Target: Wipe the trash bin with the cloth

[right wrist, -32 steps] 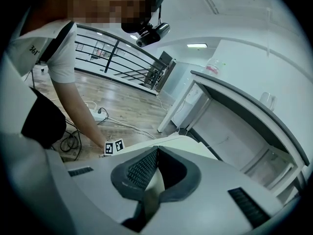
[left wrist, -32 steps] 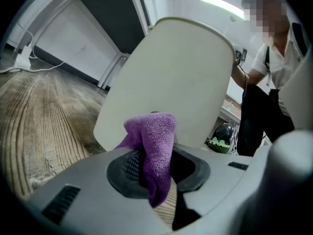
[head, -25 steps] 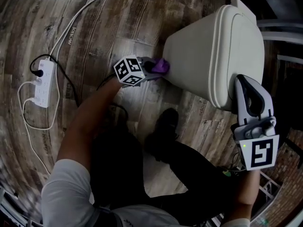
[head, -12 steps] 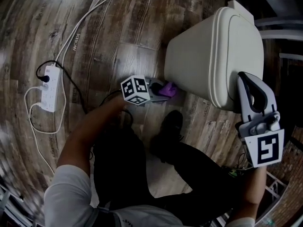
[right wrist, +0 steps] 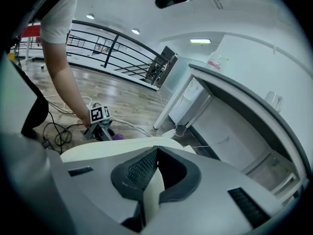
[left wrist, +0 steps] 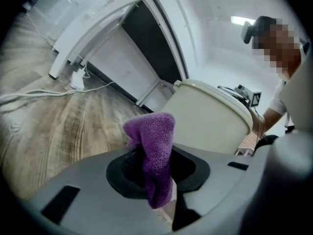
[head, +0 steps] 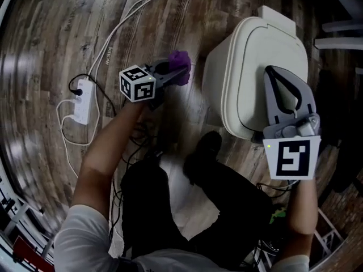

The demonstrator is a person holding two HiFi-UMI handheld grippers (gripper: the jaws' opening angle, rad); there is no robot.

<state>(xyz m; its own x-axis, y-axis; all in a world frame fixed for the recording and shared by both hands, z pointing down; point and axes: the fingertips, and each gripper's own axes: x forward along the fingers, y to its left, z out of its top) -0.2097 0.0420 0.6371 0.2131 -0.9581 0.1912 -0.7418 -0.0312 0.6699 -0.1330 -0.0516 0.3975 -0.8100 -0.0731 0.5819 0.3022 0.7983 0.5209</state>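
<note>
The left hand-held gripper (head: 170,75) is gripping the purple cloth (head: 181,72) between its jaws, with one fold sticking up past the tips and a tail hanging below them. A second ago it was holding the cloth against the side wall of the trash bin (head: 215,78), and half a second ago low by the bin's foot. Now it is hovering clear of the bin, just beside that wall, over the wooden floor (head: 57,27). The right hand-held gripper (head: 279,72) is keeping its jaws closed on nothing and is still lying over the bin's shut lid (head: 252,50), as before.
</note>
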